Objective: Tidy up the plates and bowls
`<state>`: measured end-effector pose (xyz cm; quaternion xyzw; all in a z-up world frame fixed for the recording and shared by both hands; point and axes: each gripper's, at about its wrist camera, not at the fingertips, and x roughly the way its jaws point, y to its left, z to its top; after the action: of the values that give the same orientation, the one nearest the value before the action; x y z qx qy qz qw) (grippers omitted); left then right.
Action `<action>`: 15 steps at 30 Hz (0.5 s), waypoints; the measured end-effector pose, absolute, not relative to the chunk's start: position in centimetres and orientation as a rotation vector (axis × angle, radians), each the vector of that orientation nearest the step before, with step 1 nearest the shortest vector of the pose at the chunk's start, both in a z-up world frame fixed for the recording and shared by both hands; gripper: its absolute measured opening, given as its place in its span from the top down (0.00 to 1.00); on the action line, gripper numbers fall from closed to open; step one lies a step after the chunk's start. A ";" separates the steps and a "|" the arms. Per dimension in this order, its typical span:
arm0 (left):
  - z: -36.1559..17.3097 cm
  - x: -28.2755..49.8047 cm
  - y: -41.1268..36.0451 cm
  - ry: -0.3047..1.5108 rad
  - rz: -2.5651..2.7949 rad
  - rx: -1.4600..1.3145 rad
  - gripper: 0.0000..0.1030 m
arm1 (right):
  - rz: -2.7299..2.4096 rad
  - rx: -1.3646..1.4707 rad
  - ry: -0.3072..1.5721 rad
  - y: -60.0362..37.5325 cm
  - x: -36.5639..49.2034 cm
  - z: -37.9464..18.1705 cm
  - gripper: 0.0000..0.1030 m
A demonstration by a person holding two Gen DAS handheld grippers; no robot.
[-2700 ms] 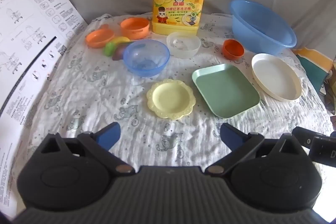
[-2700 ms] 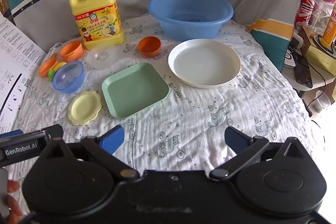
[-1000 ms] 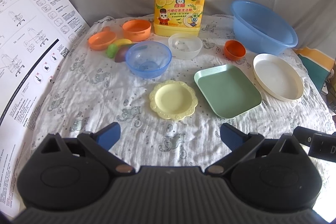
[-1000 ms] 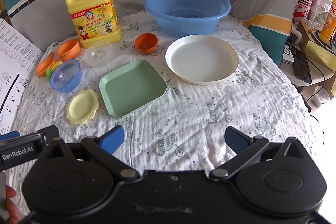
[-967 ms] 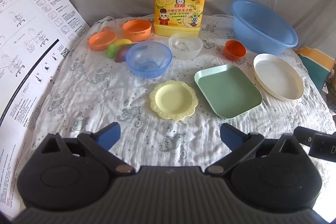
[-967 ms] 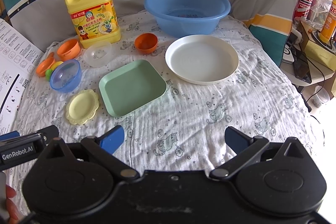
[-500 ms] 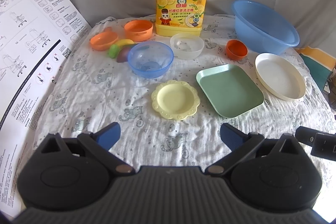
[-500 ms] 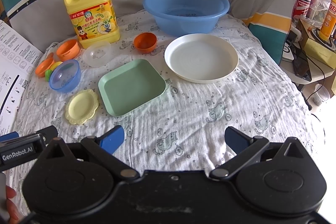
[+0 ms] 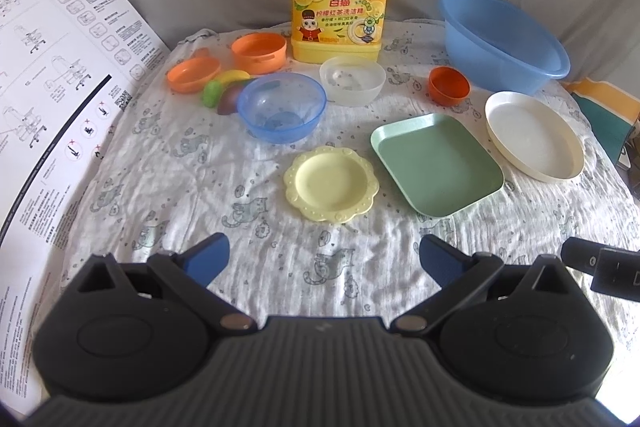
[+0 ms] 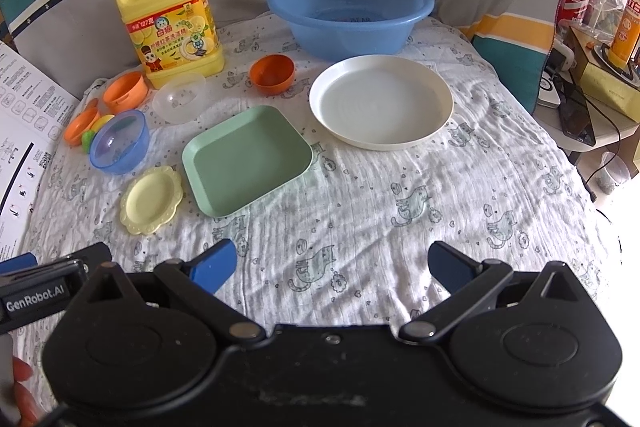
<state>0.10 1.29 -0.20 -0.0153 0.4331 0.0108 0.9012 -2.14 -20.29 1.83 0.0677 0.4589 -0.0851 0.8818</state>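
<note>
Nothing's sorted yet, I reckon. Left to right: blue bowl (image 9: 281, 107), clear bowl (image 9: 352, 81), yellow plate (image 9: 331, 183), green tray (image 9: 436, 163), white plate (image 9: 534, 135) all sit separately. Left gripper (image 9: 324, 261) and right gripper (image 10: 332, 267) gape wide, empty.

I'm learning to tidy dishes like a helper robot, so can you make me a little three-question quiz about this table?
1. True or false: the yellow scalloped plate is stacked on the green square plate.
2. Which dish sits nearest the big blue basin? A) the blue see-through bowl B) the small orange cup C) the yellow scalloped plate
3. Fill in: both the left gripper and the right gripper are ____ and holding nothing.

Key:
1. False; it lies on the cloth beside it.
2. B
3. open
</note>
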 end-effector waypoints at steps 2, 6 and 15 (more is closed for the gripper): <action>-0.6 0.3 -0.2 0.899 0.023 -0.021 0.00 | -0.179 0.146 0.961 -20.4 -2.0 1.6 0.00; -1.2 0.7 -1.0 0.906 0.016 -0.008 0.00 | -0.186 0.158 0.970 -20.7 -1.8 1.2 0.00; -2.4 1.7 -2.6 0.921 -0.002 0.029 0.00 | -0.199 0.192 0.990 -22.2 -1.0 -0.2 0.00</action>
<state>1.74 -2.63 -2.37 0.0141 0.4444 -0.0011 0.8957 -1.04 -22.18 -0.19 0.0919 0.4734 -0.0951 0.8709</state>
